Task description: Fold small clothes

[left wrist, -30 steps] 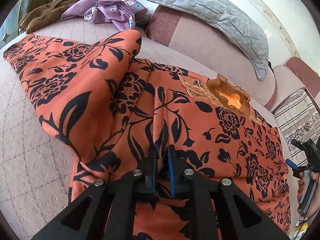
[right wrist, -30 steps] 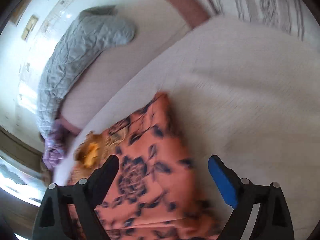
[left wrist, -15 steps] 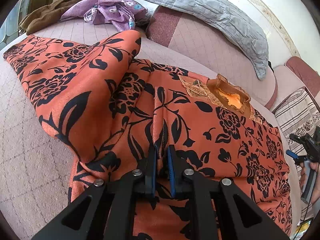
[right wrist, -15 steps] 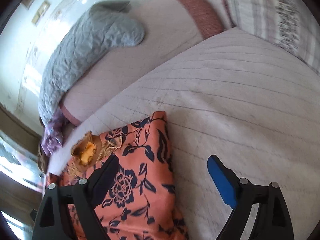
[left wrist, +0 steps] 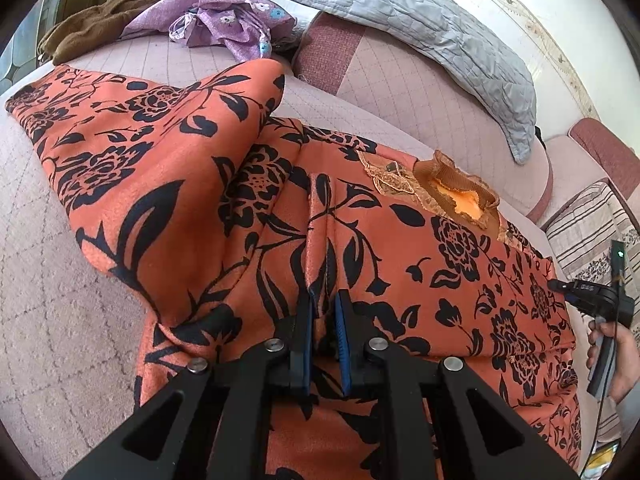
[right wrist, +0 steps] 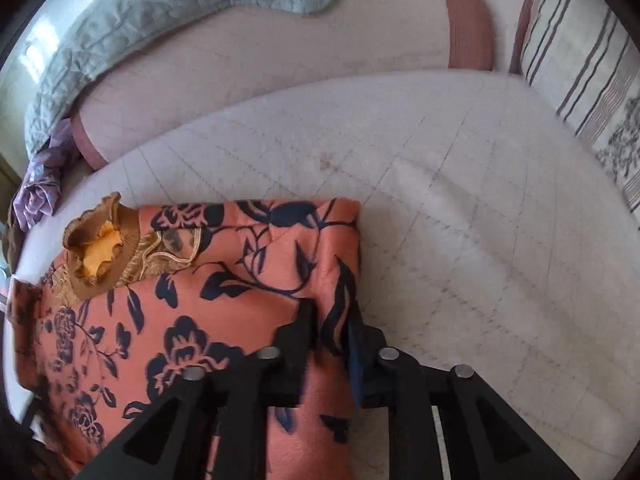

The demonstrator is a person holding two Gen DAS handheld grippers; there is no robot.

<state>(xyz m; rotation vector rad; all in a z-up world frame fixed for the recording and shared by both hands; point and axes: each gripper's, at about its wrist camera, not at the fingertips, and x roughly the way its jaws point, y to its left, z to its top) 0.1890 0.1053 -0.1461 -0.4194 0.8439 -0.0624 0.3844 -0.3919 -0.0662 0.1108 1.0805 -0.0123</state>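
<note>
Orange black-flowered garment (left wrist: 400, 248) lies spread flat, ruffled brown collar (left wrist: 460, 192) showing.

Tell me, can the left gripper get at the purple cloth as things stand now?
Probably not: the left gripper is shut on the orange dress, and the purple cloth lies far beyond it.

Black jaws, blue pads (left wrist: 343, 344), silver screws.

No text, label or brand is readable; small marks on the right gripper (left wrist: 592, 300) at 3 o'clock are too blurred.
</note>
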